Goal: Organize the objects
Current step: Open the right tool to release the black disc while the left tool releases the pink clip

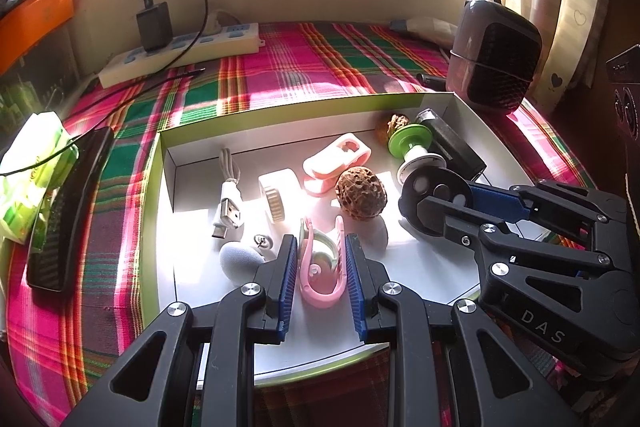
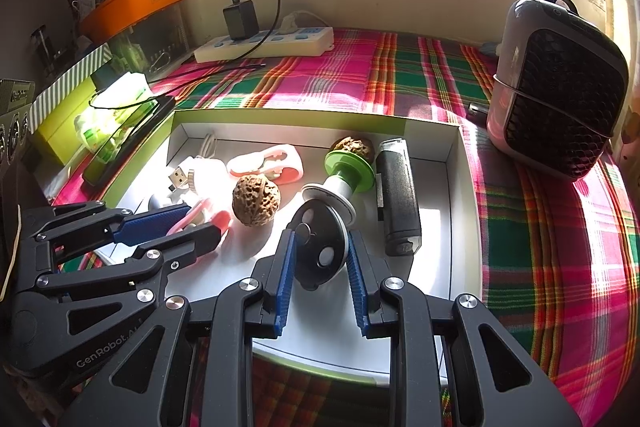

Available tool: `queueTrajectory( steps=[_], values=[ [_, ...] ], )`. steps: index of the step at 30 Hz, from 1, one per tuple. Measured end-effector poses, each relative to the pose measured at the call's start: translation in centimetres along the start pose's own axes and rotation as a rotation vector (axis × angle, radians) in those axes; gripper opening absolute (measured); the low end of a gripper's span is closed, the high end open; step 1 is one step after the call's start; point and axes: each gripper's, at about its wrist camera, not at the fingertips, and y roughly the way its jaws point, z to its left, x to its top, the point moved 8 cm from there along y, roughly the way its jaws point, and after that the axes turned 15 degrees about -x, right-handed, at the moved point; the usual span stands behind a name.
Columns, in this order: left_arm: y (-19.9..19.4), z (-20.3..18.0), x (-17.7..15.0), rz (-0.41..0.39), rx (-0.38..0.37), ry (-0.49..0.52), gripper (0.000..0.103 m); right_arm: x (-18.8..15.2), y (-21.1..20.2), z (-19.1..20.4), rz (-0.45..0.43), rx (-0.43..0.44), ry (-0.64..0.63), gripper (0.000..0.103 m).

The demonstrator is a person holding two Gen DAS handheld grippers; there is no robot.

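Note:
A white box with a green rim holds small items. My left gripper is shut on a pink clip low in the box; it also shows in the right wrist view. My right gripper is shut on a black disc, seen too in the left wrist view. The disc touches a white and green spool. A walnut lies between the grippers. A pink holder, USB cable and black block lie in the box.
The box rests on a plaid cloth. A dark heater stands at the right. A white power strip with a black charger sits at the back. A black remote and green packet lie left.

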Motion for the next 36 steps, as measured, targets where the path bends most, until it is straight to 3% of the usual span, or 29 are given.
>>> queueTrajectory(
  steps=[5,36],
  values=[
    [-0.2,0.0,0.0,-0.003,-0.002,-0.002,0.022,-0.2,0.1,0.2,0.006,0.009,0.000,0.040],
    [-3.5,-0.4,-0.6,-0.058,0.029,-0.017,0.026,-0.6,-2.4,0.4,-0.018,-0.019,0.020,0.046]
  ],
)
